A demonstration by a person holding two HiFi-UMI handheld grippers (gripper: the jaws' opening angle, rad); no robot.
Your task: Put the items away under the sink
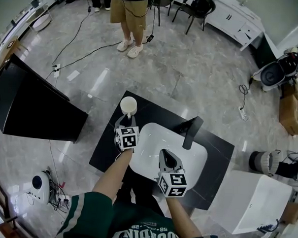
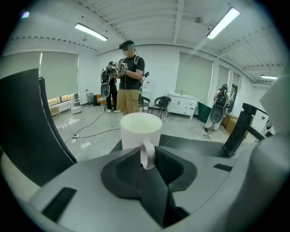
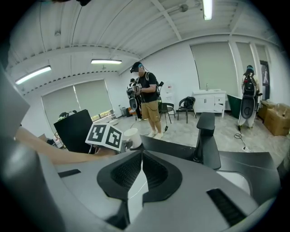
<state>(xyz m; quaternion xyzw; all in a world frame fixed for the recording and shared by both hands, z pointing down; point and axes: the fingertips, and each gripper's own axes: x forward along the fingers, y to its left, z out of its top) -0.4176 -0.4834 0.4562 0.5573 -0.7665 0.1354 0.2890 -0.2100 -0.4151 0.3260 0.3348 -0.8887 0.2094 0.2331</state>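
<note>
With the mug [image 2: 141,131] clamped at its handle by the left gripper [image 2: 147,157] and the right gripper [image 3: 142,158] closed empty, stowage is judged unstarted.

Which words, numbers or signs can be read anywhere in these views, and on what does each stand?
Green shirt: pale letters and digits, upside down and cut by the frame; not readable whole.
Marker cubes on left gripper and right gripper: black-and-white square codes, no words.
White box: tiny mark, too small to read.
Mug: plain, no print.
</note>
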